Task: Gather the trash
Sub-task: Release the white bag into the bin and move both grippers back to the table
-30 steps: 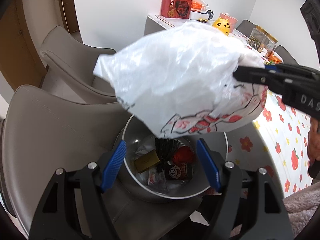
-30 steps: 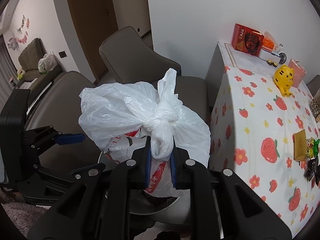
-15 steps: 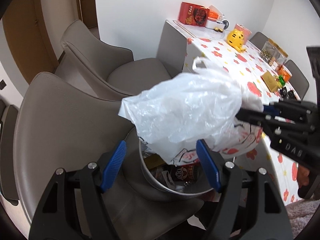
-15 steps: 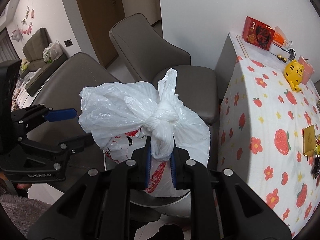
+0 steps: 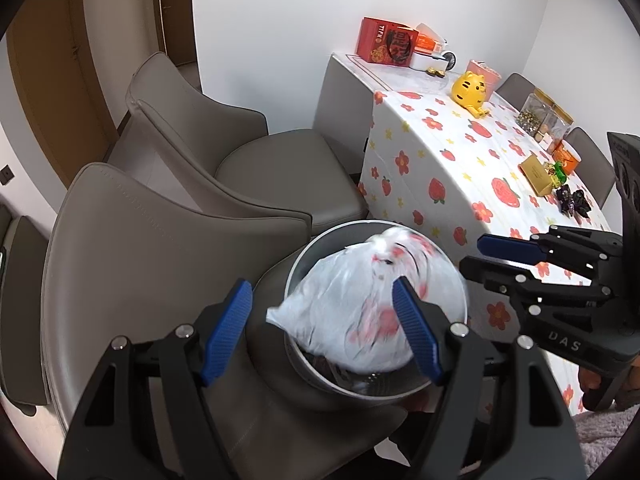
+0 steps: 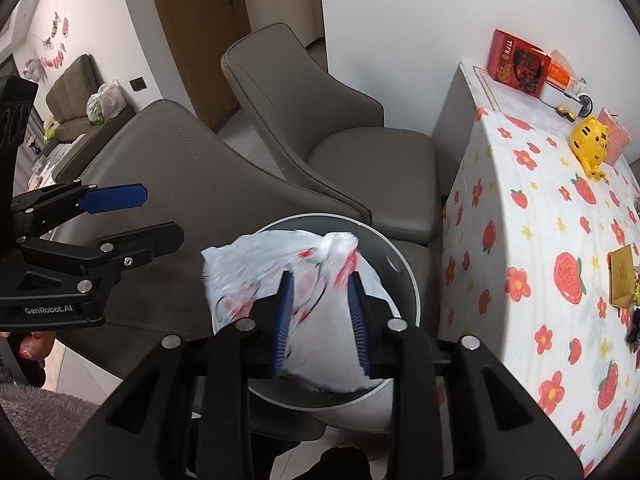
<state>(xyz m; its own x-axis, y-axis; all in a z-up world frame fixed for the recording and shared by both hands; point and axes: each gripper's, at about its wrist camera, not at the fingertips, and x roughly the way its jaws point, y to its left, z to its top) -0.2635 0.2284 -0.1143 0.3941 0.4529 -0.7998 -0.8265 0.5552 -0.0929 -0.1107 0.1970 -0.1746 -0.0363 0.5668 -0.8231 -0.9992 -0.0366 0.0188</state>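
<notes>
We log: knotted white plastic bag, blurred, overhanging round metal bin; may slide off. Right gripper, left gripper: fingers apart.

I see two grey chairs left of centre, a table under a flowered cloth at right with a red box and yellow tiger near its far end, and a sofa at upper left
</notes>
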